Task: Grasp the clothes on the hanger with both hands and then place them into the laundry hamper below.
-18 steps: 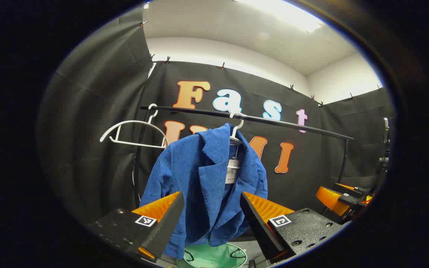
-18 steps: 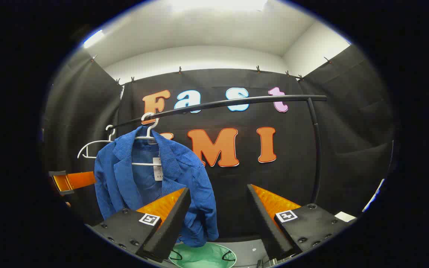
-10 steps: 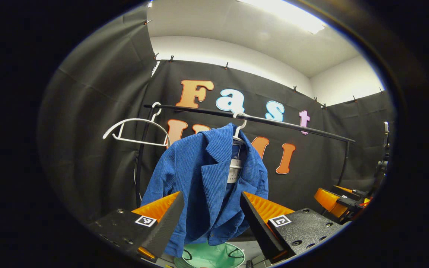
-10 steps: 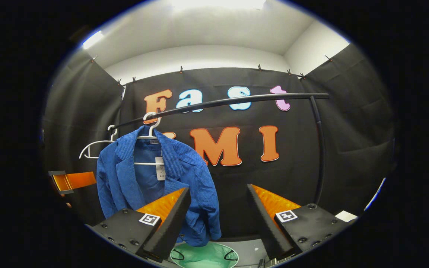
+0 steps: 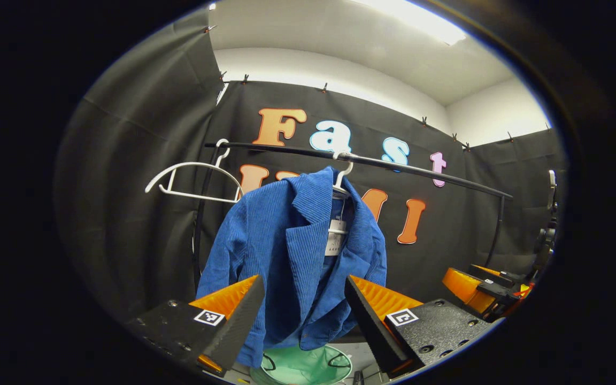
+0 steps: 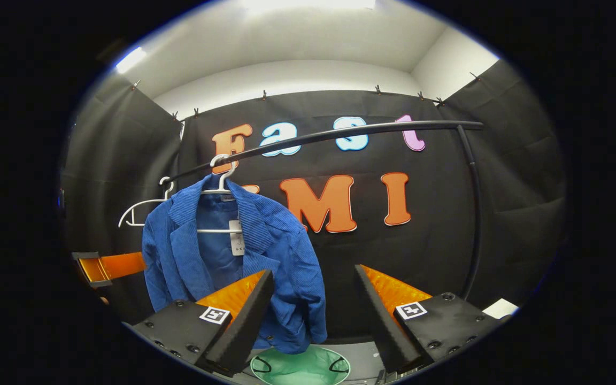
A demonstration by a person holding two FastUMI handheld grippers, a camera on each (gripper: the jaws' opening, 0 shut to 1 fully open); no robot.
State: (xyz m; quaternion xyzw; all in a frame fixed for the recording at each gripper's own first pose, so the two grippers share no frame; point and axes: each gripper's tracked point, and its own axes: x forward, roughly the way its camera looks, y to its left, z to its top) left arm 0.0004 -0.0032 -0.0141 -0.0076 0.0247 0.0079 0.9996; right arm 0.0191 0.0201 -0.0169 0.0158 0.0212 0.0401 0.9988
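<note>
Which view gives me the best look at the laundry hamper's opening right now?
The right gripper view: the green hamper shows most of its oval rim and both handles below the blue jacket. In the left gripper view the hamper sits partly behind the jacket hem, its rim cut off.

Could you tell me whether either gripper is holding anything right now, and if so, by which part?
Nothing is held. The left gripper and right gripper are both open, short of the blue jacket on its hanger.
</note>
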